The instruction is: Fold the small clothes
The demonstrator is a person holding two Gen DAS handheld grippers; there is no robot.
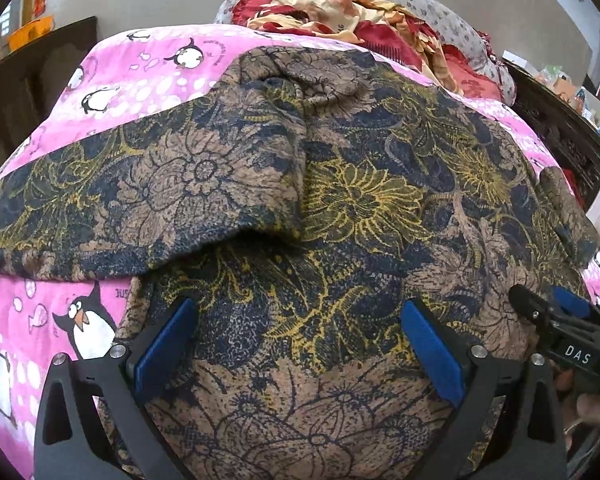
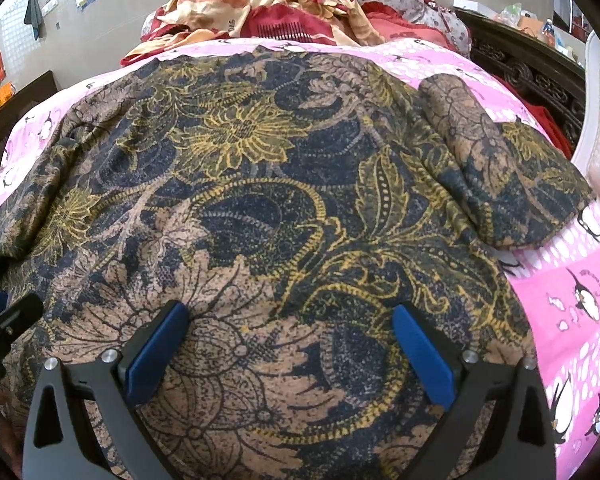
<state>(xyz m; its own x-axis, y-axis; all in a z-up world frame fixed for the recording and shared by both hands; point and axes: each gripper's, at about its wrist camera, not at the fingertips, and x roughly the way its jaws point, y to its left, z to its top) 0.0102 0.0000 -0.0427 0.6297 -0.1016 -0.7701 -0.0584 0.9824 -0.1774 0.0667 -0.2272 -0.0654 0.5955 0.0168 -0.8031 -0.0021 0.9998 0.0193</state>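
The left gripper [image 1: 300,344] hovers with fingers apart over the floral-print top [image 1: 340,208] — spread across the pink penguin bedsheet [image 1: 148,76] — while the right gripper [image 2: 292,348], fingers equally spread, hangs over its near-right part.

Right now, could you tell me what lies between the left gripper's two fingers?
Only the floral garment lies there: in the left wrist view its brown and navy fabric fills the gap of the open left gripper, ungripped.
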